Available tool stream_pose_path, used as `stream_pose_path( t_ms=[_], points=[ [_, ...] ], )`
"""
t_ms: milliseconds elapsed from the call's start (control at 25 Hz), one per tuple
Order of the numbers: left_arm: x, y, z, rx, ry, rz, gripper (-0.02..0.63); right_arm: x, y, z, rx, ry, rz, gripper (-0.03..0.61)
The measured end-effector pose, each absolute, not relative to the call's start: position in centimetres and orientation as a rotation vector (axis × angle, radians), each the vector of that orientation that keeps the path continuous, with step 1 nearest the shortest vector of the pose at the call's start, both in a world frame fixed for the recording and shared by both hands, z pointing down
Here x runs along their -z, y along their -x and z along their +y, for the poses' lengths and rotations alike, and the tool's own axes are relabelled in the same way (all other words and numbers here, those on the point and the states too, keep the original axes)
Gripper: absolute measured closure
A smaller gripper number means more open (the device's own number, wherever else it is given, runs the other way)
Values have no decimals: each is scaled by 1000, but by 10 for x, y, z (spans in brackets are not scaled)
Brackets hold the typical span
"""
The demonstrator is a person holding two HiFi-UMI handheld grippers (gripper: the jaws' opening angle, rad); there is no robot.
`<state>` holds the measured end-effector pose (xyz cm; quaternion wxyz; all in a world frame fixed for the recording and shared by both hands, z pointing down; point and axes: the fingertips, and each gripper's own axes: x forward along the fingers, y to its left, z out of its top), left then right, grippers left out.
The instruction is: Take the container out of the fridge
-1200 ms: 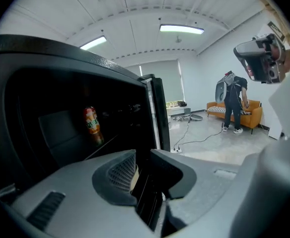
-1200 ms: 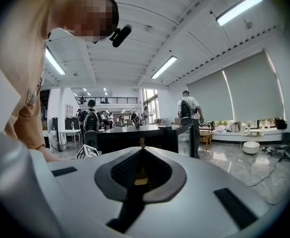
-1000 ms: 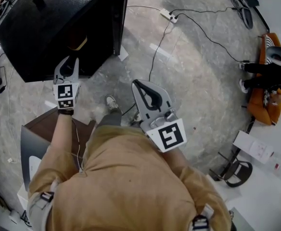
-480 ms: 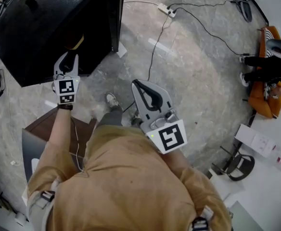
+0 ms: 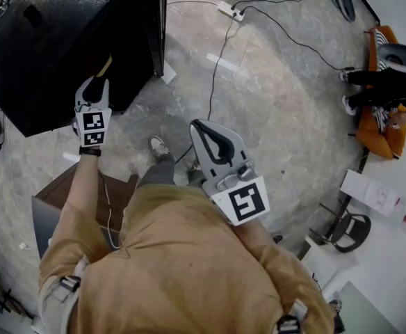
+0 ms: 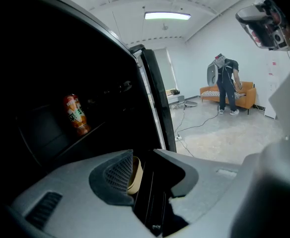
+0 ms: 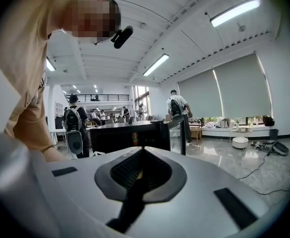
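While the right gripper [image 5: 197, 125] hangs shut and empty by the torso, the left gripper [image 5: 96, 83] points into the open fridge [image 5: 43, 54]; its jaws have just been opening and stand wide. The tan container [image 6: 133, 174] shows in their gap, inside the fridge near its front edge (unpressed, I judge), so gripping and withdrawing remain. A bottle [image 6: 75, 114] stands deeper in.

Tan shirt [image 5: 182, 270], short sleeves; light-grey left gripper [image 5: 96, 83] and right gripper [image 5: 199, 125]; black-white marker cubes [image 5: 241, 202] on both.
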<state>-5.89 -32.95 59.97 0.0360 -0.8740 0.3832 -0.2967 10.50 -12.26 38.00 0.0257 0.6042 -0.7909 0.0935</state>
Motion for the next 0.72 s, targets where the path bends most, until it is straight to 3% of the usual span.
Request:
stream_pose_path(
  t_ms=[720],
  points=[
    [-642,46,-355,1072,2669,1131,508,-386,-109,-121,-313,-1870,-2424,578]
  ],
)
